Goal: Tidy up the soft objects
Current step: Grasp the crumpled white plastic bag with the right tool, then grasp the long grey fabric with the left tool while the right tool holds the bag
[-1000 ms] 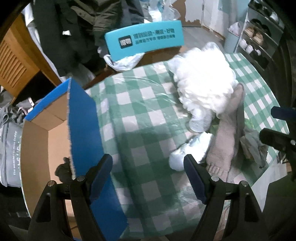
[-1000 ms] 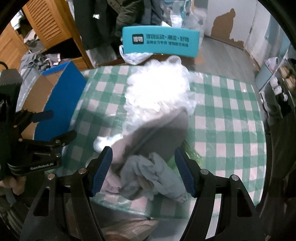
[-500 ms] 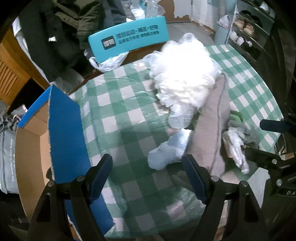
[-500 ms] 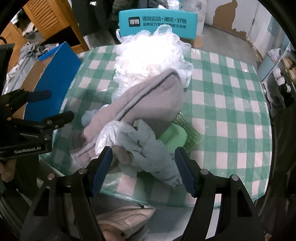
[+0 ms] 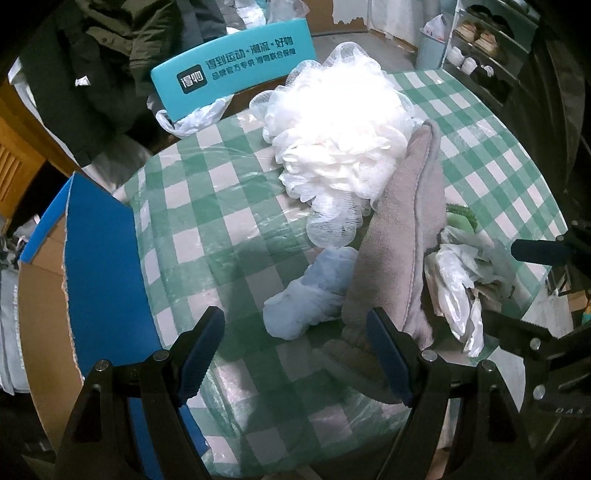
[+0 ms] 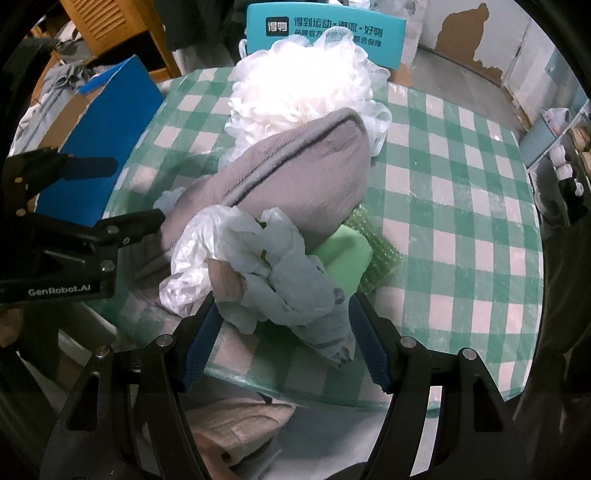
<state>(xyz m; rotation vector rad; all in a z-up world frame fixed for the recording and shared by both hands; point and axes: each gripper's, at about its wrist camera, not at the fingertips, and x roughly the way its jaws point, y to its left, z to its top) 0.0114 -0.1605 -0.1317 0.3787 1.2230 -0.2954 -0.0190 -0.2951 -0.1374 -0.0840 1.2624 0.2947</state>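
A pile of soft things lies on the green checked table (image 5: 221,236). A white mesh bath puff (image 5: 340,125) (image 6: 295,88) is at the back, a grey plush slipper (image 5: 402,236) (image 6: 295,173) leans against it, and a pale blue cloth (image 5: 310,295) lies in front. A crumpled white plastic bag (image 6: 229,236) and grey-blue cloth (image 6: 306,291) rest over a green sponge (image 6: 347,254). My left gripper (image 5: 295,354) hangs open just in front of the blue cloth. My right gripper (image 6: 284,336) stands open around the grey-blue cloth, its pads not pressing.
An open cardboard box with blue flaps (image 5: 99,266) (image 6: 110,122) stands left of the table. A teal chair back with white lettering (image 5: 232,74) (image 6: 325,33) is behind the table, with dark clothes and wooden furniture beyond. A shoe rack (image 5: 480,40) is at far right.
Both grippers have come lower and closer to the pile. The left one slid right from the box towards the blue cloth. The right one now has the grey-blue cloth between its fingers.
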